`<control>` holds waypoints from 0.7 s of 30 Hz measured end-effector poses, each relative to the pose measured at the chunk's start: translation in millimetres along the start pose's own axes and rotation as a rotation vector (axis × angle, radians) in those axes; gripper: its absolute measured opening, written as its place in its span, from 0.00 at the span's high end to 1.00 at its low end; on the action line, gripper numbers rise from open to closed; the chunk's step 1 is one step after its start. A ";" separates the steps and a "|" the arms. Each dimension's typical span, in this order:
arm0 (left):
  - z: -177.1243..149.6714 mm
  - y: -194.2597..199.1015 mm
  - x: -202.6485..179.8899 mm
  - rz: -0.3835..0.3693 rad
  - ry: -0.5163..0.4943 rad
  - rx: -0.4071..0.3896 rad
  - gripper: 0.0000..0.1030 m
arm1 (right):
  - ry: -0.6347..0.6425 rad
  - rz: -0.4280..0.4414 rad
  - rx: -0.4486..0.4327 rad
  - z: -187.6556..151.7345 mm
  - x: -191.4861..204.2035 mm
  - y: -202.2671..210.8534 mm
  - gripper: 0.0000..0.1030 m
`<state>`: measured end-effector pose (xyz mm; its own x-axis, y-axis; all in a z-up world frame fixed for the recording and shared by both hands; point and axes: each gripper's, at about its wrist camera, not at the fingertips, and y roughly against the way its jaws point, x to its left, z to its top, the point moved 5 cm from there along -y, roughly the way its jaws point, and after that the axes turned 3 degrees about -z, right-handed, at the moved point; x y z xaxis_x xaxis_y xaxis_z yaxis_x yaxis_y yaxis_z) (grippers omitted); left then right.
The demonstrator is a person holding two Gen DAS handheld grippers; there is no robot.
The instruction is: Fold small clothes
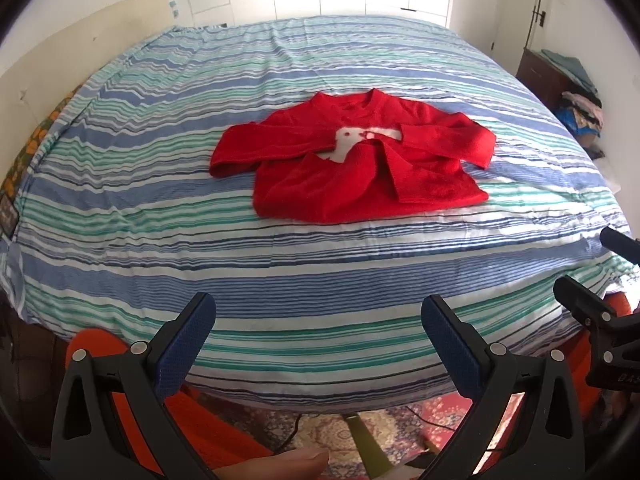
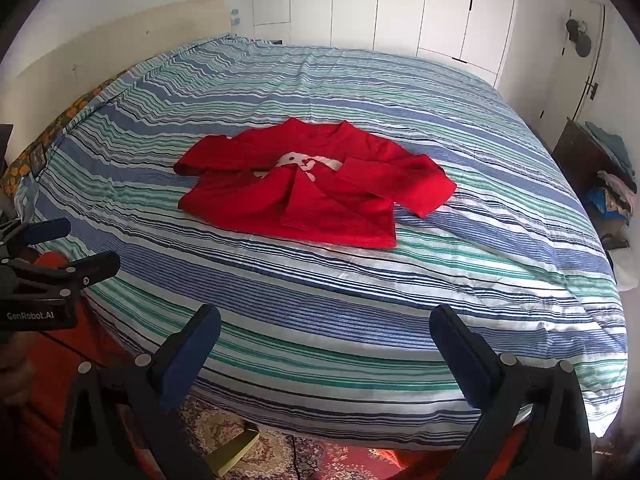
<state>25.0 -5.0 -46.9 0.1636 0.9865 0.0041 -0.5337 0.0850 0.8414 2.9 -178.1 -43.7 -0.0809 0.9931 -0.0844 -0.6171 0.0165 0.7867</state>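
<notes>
A small red long-sleeved shirt (image 1: 352,160) with a white print lies in the middle of the striped bedspread (image 1: 280,272), both sleeves crossed over its front. In the right wrist view the same red shirt (image 2: 316,192) sits a little left of centre. My left gripper (image 1: 318,320) hangs open over the bed's near edge, well short of the shirt, with nothing between its blue pads. My right gripper (image 2: 325,330) is also open and empty, at the near edge. Each gripper shows at the other view's side: right gripper (image 1: 588,272), left gripper (image 2: 80,246).
A beige headboard (image 2: 100,52) runs along the left. White wardrobe doors (image 2: 400,8) stand behind the bed. A dark nightstand (image 2: 588,160) piled with clothes is at the right. A patterned rug (image 1: 360,432) and a thumb (image 1: 280,464) show below the bed's edge.
</notes>
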 end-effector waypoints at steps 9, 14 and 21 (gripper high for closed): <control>-2.1 -0.5 -2.5 0.003 -0.011 0.001 0.00 | 0.000 0.005 0.003 -1.3 0.9 -1.2 0.00; -2.7 0.6 -2.6 0.007 -0.015 -0.002 0.00 | 0.000 0.005 0.003 -1.6 1.3 -1.2 0.00; -3.4 -3.6 -4.2 0.000 -0.014 0.017 0.00 | 0.003 0.005 0.007 -3.7 3.8 -0.8 0.00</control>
<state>23.4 -8.9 -51.8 0.1755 0.9844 0.0116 -0.5199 0.0826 0.8502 0.2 -174.7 -46.9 -0.0869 0.9928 -0.0823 -0.6111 0.0121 0.7915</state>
